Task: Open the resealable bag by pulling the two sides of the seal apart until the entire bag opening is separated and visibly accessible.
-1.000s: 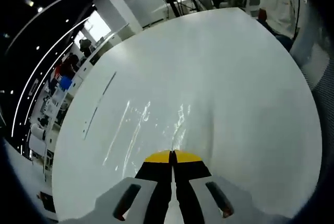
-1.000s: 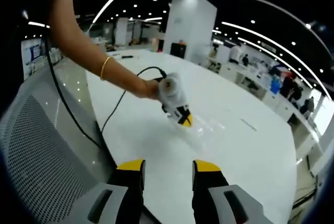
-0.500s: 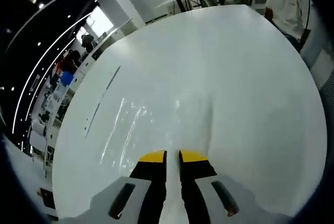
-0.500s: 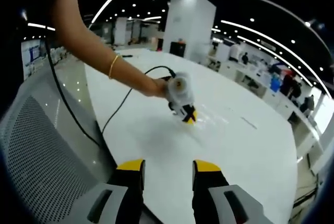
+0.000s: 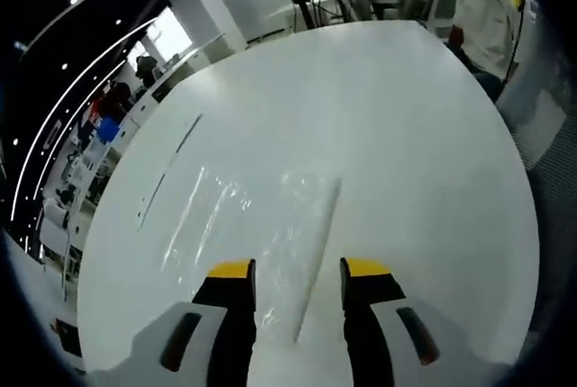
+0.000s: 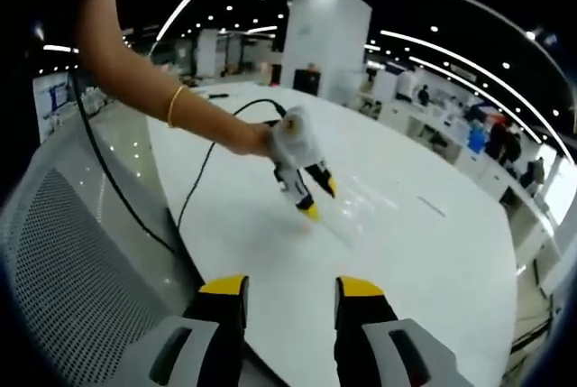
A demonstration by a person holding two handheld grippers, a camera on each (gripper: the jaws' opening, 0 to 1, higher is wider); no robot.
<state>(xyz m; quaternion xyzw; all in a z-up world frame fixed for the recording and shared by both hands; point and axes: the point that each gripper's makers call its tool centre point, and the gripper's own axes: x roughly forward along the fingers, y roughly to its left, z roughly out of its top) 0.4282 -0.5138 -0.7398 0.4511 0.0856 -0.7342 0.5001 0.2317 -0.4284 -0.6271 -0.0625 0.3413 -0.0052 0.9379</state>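
A clear resealable bag (image 5: 270, 225) lies flat on the white table (image 5: 379, 116), hard to make out against it. My left gripper (image 5: 297, 270) hovers just above the bag's near end, jaws open, the plastic showing between the yellow tips. In the right gripper view, a person's hand holds that left gripper (image 6: 321, 199), jaws spread and pointing down at the faint bag (image 6: 359, 217). My right gripper (image 6: 290, 288) stays back near the table's edge, open, with nothing between its fingers.
A black cable (image 6: 212, 157) trails from the left gripper across the table and over its edge. A grey mesh surface (image 6: 63, 252) lies beside the table. People sit at the far end (image 5: 482, 17). Thin dark marks (image 5: 171, 166) run along the tabletop.
My left gripper was shut on the bag's edge, then opened wide and let go. The bag now lies flat beneath it. My right gripper has held still and open.
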